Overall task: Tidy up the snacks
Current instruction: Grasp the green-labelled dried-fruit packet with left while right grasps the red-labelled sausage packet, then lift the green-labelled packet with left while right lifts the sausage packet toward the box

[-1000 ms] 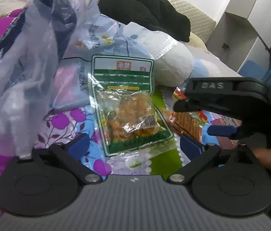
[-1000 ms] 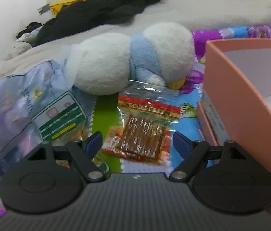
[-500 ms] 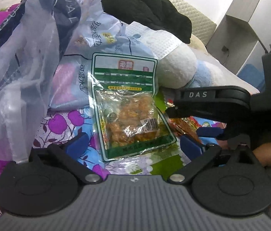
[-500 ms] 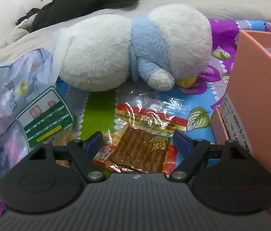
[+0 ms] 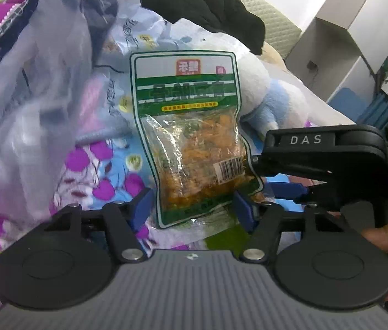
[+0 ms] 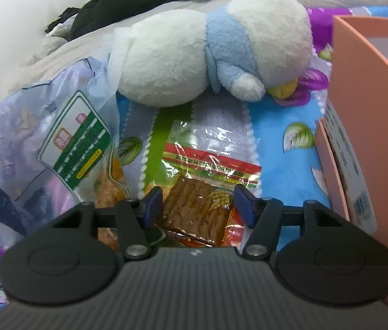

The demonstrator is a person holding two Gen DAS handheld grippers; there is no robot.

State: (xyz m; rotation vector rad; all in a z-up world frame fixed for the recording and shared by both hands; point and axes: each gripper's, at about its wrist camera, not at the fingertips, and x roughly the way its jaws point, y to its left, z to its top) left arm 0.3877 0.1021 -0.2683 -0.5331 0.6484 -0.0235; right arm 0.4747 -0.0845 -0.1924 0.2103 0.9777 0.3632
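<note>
Both snack packets are seen on the flowered bedspread (image 6: 276, 148), in front of the white-and-blue plush toy (image 6: 194, 55).

Green snack packet (image 5: 194, 137): it lies flat on the bedspread, its top edge toward the plush toy and a crumpled plastic bag (image 5: 42, 82) just beside it. Its lower end is bracketed by the left gripper (image 5: 192, 207), whose jaws are closing. The pads are not yet judged to be pressing; a sliver of gap appears to remain on each side.

Red snack packet (image 6: 207, 187): it lies near the pink box (image 6: 359, 110). Its brown contents are straddled by the right gripper (image 6: 198, 205), with jaws likewise closing and not yet clamped.

Handling, as judged:
- Both packets are taken to be light, thin and floppy.
- The film looks glossy, so slip is considered likely.
- The contents could be crushed by a hard pinch.
- Hold is best taken across the filled body near the lower seal, where there is bulk to bite on.
- The soft bedspread may be caught between the pads.
</note>
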